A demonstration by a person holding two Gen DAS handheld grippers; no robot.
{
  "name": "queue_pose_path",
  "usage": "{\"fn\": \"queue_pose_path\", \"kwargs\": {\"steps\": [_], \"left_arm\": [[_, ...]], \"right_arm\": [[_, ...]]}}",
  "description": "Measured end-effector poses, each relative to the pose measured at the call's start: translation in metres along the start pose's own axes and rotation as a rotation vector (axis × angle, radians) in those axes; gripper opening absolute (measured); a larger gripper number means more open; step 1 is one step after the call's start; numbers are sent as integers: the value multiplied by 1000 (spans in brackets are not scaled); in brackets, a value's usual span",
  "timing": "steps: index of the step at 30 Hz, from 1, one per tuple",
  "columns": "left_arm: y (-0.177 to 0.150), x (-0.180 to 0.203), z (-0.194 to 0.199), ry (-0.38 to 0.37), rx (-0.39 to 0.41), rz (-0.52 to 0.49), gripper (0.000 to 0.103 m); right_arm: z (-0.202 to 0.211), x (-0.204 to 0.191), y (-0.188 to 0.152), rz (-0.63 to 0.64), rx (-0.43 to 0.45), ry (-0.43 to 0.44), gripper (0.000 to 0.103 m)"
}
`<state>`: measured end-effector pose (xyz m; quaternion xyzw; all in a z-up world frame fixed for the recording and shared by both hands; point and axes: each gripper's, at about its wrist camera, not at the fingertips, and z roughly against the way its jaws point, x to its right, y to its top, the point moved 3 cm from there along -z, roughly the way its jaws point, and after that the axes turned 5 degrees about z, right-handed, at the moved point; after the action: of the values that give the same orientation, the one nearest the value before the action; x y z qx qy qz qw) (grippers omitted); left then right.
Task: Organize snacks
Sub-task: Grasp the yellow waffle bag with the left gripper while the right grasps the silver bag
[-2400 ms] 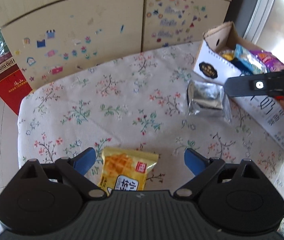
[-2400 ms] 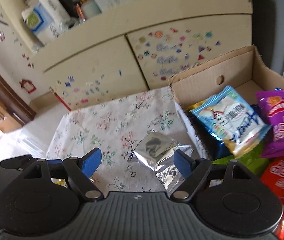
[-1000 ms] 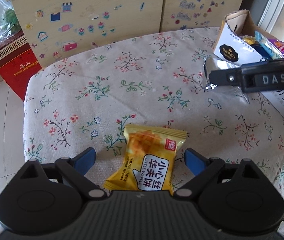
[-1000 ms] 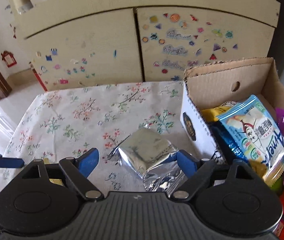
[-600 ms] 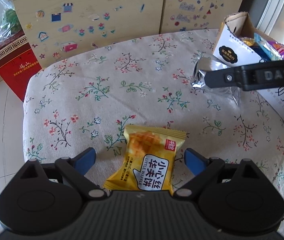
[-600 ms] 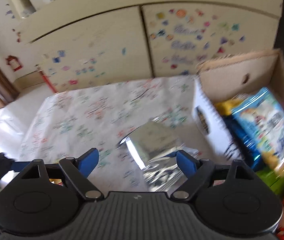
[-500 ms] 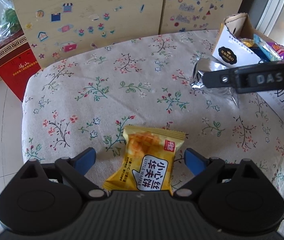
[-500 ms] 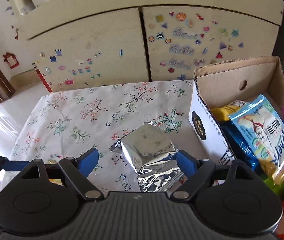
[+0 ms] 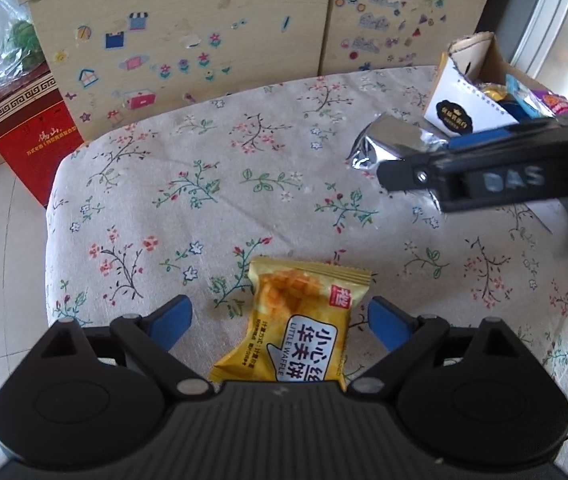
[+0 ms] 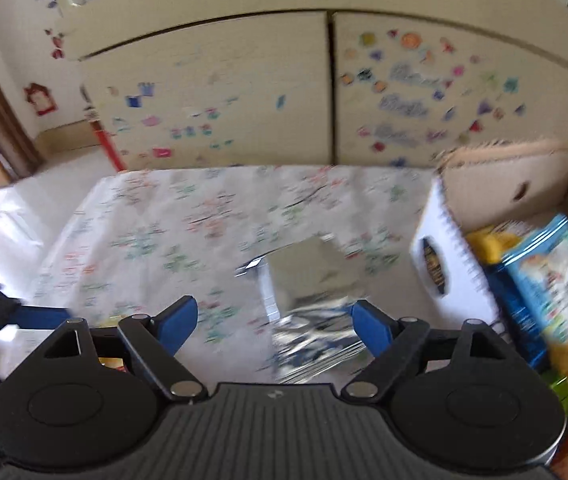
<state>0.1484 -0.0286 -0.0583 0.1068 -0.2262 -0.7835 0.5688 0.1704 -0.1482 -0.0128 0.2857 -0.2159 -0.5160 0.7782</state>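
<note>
Left gripper [image 9: 280,322] hangs open around the yellow waffle packet [image 9: 298,330] lying on the floral cloth [image 9: 188,208], pads clear. It looks light, puffy and slippery, so pinch across its middle. Right gripper [image 10: 274,320] gapes over the crinkly foil pouch [image 10: 308,276] beside the snack box [image 10: 444,248].

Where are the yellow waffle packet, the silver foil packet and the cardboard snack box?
yellow waffle packet [image 9: 298,320], left wrist view, middle of its front.
silver foil packet [image 9: 384,144], left wrist view, its crinkled upper face.
cardboard snack box [image 10: 440,252], right wrist view, its white outer wall.
</note>
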Motion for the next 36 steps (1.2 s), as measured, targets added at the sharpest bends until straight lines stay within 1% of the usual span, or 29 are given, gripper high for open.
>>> {"fn": "queue_pose_path", "kwargs": {"steps": [4, 7, 10, 11, 12, 13, 15, 16, 18, 23, 26, 36], "left_arm": [[0, 2, -1, -7, 11, -21, 94], [0, 6, -3, -2, 18, -55, 93], [0, 10, -6, -3, 2, -72, 87], [-1, 10, -8, 1, -1, -78, 87], [-1, 10, -8, 0, 5, -80, 83], [0, 11, -7, -6, 9, -83, 79], [1, 12, -5, -17, 13, -85, 65], [2, 12, -5, -16, 14, -84, 63], [3, 11, -4, -12, 15, -79, 54], [3, 9, -3, -16, 12, -68, 49], [3, 8, -1, -11, 20, -69, 47], [11, 13, 12, 37, 75, -67, 47]], "right_arm": [[-7, 5, 4, 6, 15, -16, 93], [-18, 6, 6, 32, 15, -49, 93], [-27, 3, 5, 63, 1, -63, 93], [-30, 3, 4, 69, -9, -71, 90], [-32, 3, 3, 77, -20, -81, 87], [-33, 2, 3, 86, -28, -88, 74], [-31, 3, 2, 84, -25, -74, 69], [-30, 4, 2, 77, -24, -70, 66], [-25, 4, 1, 82, -24, -67, 64], [-14, -3, -7, 81, -38, -63, 64], [-4, -6, -10, 79, -48, -77, 64], [46, -18, -16, 59, -15, -122, 64]]}}
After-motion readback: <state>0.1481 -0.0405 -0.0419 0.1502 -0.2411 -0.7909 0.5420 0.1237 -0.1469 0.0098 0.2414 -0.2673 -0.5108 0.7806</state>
